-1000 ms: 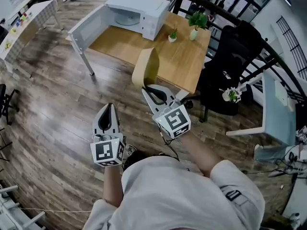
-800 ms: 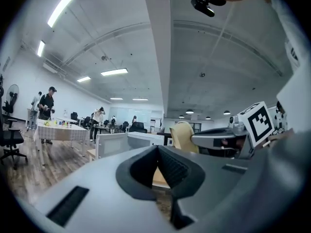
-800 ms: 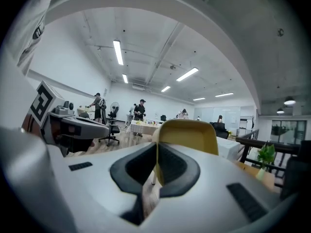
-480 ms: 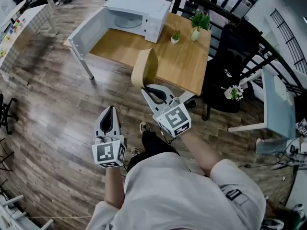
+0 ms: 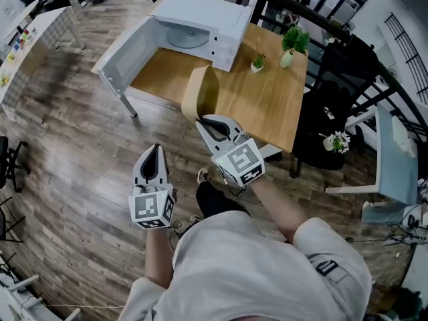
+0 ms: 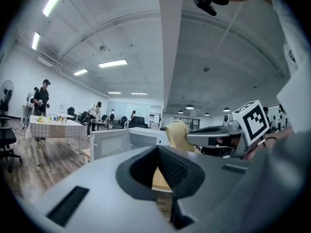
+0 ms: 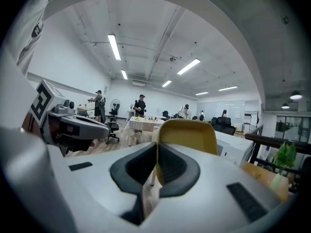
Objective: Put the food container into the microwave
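Note:
A tan food container (image 5: 200,93) stands on edge in my right gripper (image 5: 204,120), which is shut on its lower rim, in front of the table's near edge. In the right gripper view the container (image 7: 189,135) rises just past the closed jaws of the right gripper (image 7: 156,159). The white microwave (image 5: 200,19) sits at the table's far left corner, its door (image 5: 124,52) swung wide open and its glass turntable visible. My left gripper (image 5: 154,149) hangs shut and empty over the floor, lower left of the right one. The left gripper view shows the container (image 6: 179,134) to the right of the microwave (image 6: 141,137).
The wooden table (image 5: 261,105) carries two small potted plants (image 5: 257,62) (image 5: 292,42) at its right. A black chair (image 5: 334,79) stands beyond the table's right side, and a white side table (image 5: 391,159) further right. People stand by a distant table (image 6: 51,127).
The table and microwave have drawn nearer and sit lower in the head view. Both grippers have moved forward with the container, keeping their pose and grip.

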`<state>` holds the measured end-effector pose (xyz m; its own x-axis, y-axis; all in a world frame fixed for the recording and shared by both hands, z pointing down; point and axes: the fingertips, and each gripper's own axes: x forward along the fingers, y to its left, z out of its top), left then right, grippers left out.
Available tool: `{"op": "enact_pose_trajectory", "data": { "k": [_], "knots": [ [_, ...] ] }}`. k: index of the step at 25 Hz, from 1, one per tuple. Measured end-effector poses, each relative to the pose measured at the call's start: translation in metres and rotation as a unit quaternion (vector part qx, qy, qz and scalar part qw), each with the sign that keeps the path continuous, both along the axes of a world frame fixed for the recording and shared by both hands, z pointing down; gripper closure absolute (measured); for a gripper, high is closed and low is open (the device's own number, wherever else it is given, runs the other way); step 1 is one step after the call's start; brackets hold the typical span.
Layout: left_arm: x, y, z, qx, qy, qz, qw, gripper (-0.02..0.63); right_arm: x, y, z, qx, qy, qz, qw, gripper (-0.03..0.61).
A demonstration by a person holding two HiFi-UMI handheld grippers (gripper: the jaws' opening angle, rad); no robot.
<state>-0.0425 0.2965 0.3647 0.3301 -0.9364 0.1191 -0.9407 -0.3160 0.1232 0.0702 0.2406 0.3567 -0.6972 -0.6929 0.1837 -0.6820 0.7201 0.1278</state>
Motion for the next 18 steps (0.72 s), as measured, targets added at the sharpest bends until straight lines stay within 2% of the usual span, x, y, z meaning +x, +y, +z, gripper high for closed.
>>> {"op": "enact_pose_trajectory", "data": {
  "k": [9,18],
  "knots": [
    [0.007,-0.115,0.009,-0.019,-0.006,0.009,0.9998,0.601,0.000,-0.107,0.021,-0.028,0.012,-0.016,0.999,0.565],
    [0.018,-0.185,0.018,-0.030,-0.001,0.011,0.9995,0.601,-0.001,-0.169,0.039,-0.052,0.006,-0.038,0.998,0.563]
  ]
}}
